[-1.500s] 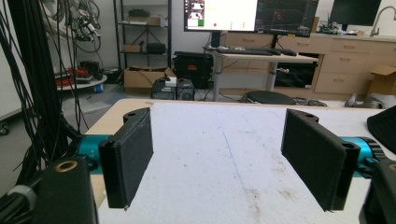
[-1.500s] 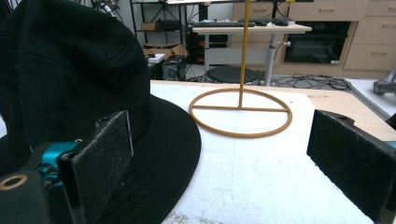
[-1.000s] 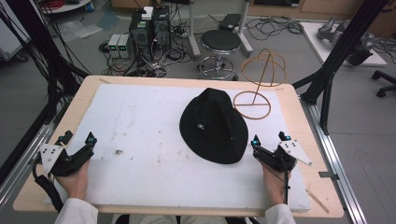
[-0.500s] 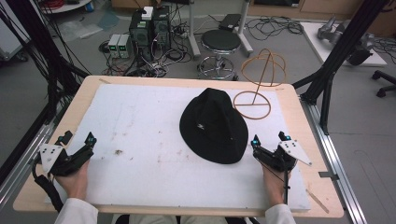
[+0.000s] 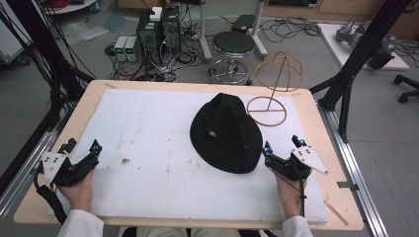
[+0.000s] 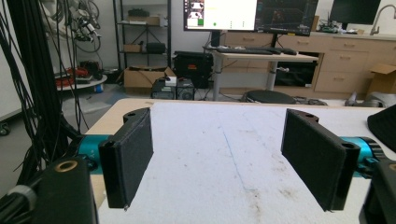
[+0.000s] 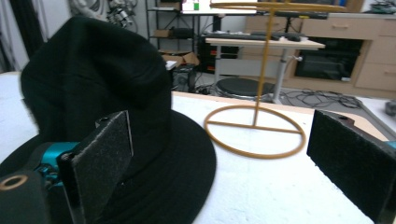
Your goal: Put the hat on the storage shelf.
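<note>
A black brimmed hat (image 5: 227, 132) lies crown up on the white mat (image 5: 148, 123), right of centre. Behind it at the right stands a golden wire hat stand (image 5: 271, 94) with a ring base. My right gripper (image 5: 281, 148) rests open just right of the hat's brim; in the right gripper view the hat (image 7: 98, 102) looms at left with the brim under the left jaw, and the stand (image 7: 256, 126) is ahead. My left gripper (image 5: 81, 148) sits open at the mat's near left corner, its jaws wide over bare mat (image 6: 219, 154) in the left gripper view.
The mat lies on a wooden table (image 5: 326, 148) framed by black struts (image 5: 360, 54). On the floor beyond are a round stool (image 5: 232, 47), computer boxes (image 5: 158, 27) and loose cables. Small dark specks mark the mat at front left (image 5: 126, 160).
</note>
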The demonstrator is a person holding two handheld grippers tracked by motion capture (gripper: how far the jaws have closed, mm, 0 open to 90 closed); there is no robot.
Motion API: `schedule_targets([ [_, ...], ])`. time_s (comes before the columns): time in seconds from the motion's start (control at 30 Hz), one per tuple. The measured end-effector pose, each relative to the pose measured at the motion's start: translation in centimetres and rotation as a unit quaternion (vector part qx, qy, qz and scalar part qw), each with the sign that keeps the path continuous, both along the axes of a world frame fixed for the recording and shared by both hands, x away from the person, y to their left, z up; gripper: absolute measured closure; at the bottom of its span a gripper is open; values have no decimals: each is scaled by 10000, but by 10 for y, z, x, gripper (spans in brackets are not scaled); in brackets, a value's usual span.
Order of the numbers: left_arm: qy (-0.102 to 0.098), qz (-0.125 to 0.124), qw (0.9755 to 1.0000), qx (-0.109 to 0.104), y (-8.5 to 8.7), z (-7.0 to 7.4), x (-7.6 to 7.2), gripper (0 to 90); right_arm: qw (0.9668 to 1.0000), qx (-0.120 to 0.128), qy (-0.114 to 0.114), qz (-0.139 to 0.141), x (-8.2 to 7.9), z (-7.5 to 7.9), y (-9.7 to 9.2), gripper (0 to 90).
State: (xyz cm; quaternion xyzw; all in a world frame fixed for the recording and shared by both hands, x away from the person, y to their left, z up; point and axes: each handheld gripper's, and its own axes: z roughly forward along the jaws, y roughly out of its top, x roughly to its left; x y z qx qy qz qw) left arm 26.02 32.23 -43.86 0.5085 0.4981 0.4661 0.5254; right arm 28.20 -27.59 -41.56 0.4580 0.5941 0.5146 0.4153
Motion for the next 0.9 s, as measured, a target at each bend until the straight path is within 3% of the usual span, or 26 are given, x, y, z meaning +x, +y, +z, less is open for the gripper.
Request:
schedule_targets([
  [0.3, -4, 17, 10000, 2, 1, 0, 0, 253, 9994, -148, 0, 301, 1, 7, 10, 59],
  [0.9, 27, -31, 10000, -23, 0, -1, 1, 253, 9980, -84, 59, 625, 9, 22, 21, 59],
])
